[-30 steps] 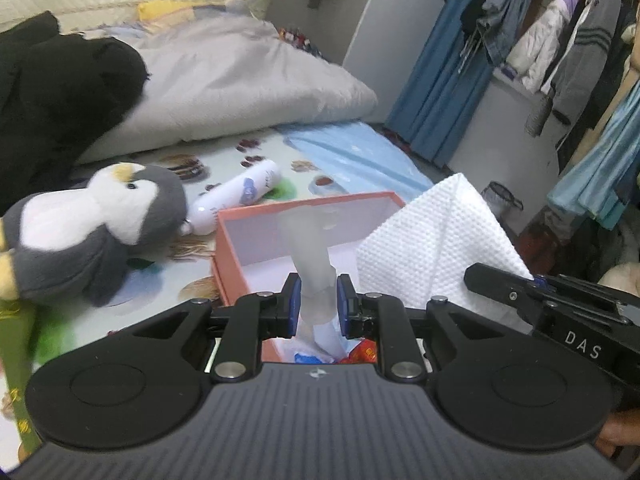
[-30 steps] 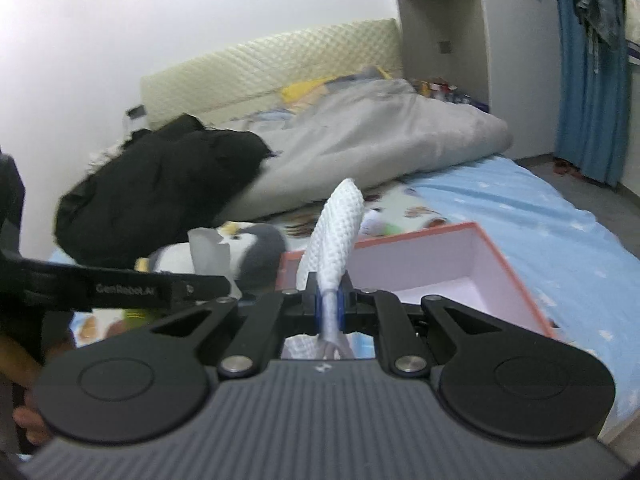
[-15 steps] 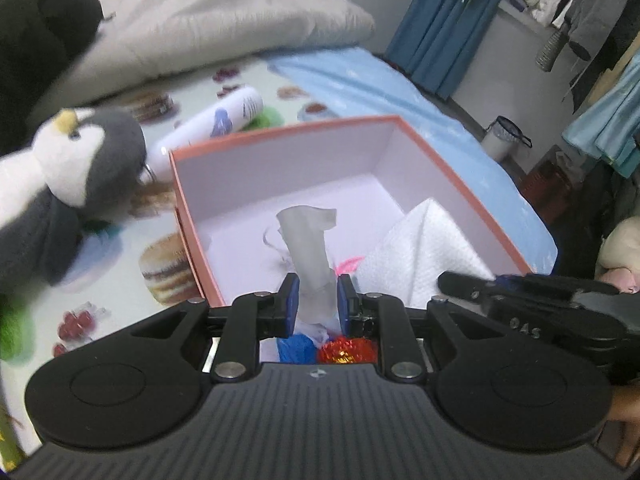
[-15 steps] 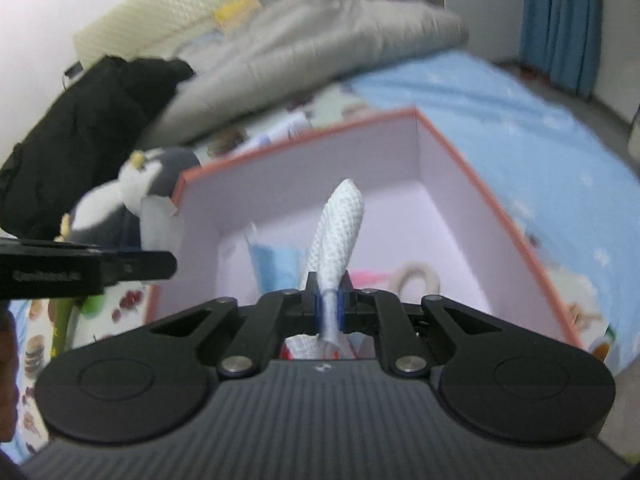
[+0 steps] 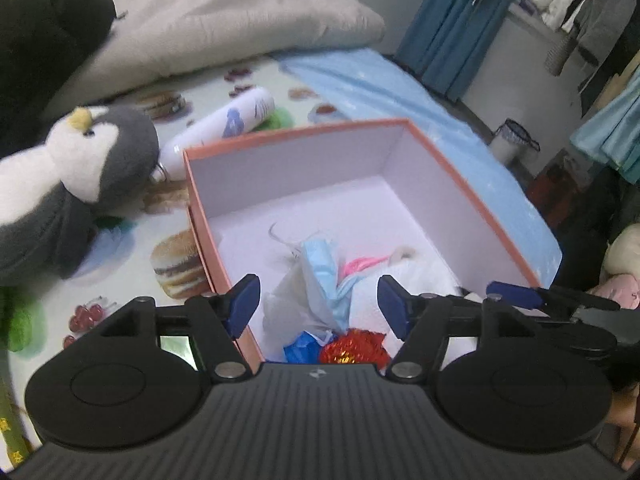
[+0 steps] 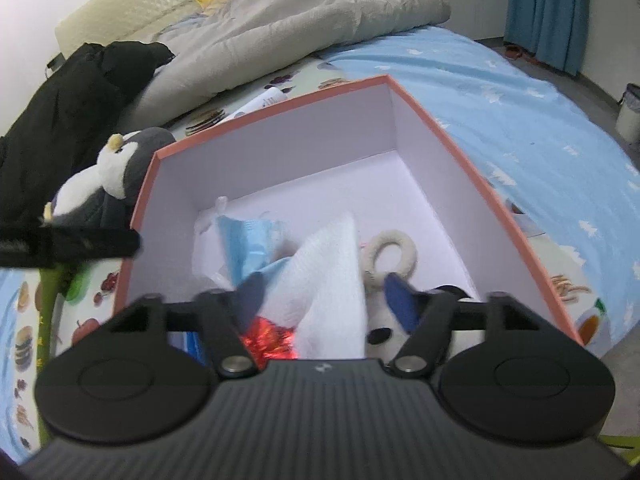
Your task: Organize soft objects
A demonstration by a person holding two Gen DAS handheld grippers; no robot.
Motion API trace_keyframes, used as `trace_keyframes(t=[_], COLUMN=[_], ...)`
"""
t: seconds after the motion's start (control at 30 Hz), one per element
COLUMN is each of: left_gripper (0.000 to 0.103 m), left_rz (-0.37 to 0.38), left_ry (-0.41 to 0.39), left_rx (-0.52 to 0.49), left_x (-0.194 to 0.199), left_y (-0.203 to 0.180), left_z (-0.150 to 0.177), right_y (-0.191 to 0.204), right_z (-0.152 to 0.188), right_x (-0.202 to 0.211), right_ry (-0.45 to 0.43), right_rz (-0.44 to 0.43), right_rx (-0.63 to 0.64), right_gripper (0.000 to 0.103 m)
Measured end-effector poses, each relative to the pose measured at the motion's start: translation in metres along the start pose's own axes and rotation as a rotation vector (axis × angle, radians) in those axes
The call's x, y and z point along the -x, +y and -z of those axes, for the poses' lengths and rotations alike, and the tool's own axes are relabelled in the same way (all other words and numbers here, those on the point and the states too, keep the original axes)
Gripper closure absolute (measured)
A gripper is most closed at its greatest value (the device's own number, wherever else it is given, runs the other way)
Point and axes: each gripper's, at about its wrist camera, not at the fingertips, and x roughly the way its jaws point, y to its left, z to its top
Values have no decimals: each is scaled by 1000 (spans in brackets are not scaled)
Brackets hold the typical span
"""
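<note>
An orange box (image 5: 296,136) with a lilac inside stands on the bed. My left gripper (image 5: 320,304) hangs over its near corner, jaws opening, with a pale blue face mask (image 5: 320,268) and a clear wrapper loose between them, untouched by the pads. My right gripper (image 6: 324,298) is over the same box (image 6: 272,110), jaws also opening, and a white textured cloth (image 6: 332,272) stands free between them. A white ring toy (image 6: 390,252), a red foil ball (image 6: 272,340) and a blue wrapper (image 5: 302,350) lie in the box. A penguin plush (image 5: 80,168) lies left of it.
A white bottle (image 5: 224,124) lies behind the box beside the penguin. A grey duvet (image 5: 224,20) and a black garment (image 5: 40,40) are heaped at the back of the bed. The blue sheet (image 6: 520,120) drops off to the right toward a waste bin (image 5: 514,148).
Both grippers came down over the box and their jaws went from shut to wide. The mask bundle left the left pads and the white cloth left the right pads; both now sit in the box.
</note>
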Motion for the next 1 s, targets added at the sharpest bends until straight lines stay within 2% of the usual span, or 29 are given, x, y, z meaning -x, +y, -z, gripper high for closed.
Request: trace_keyframes(t=[0.07,0.17,0.23,0.27,0.3,0.37,0.47,0.73,1.0], left_gripper=[21,10,6,5,4,2,1,0,0], left_rz=[0,-1,-25,-31,-22,-2,-44,-59,-68], left_ry=[-23,-66,-84,-100,-113,-138,-159,-231,-291], left_rx=[-1,-8,-10,-5,5,13,-20,-43,-61], left_x=[14,38,56,66,76,96,123,192,240], left_y=[-2,-6,-10,-12,-12,-14,-22,-39,-56], left_z=[-2,-5,-7,-7,-7,-7,-4,19,53], right_y=[0,2,5,6,8,12,16,31,42], right_z=[-2,-4,-6,-7,-7,-7,-6,6,28], right_x=[10,32,52,60,70,89,116,182,220], right_ry=[-22,-79,-123,-140,-160,-193,-232,-320,-356], right_rz=[-3,1,-6,-10,-14,-15,-19,-45,-75], right_rx=[-1,-9,-11,-8,-2,7,3,23,26], right_gripper=[29,27,7,2,0,0,0,0,0])
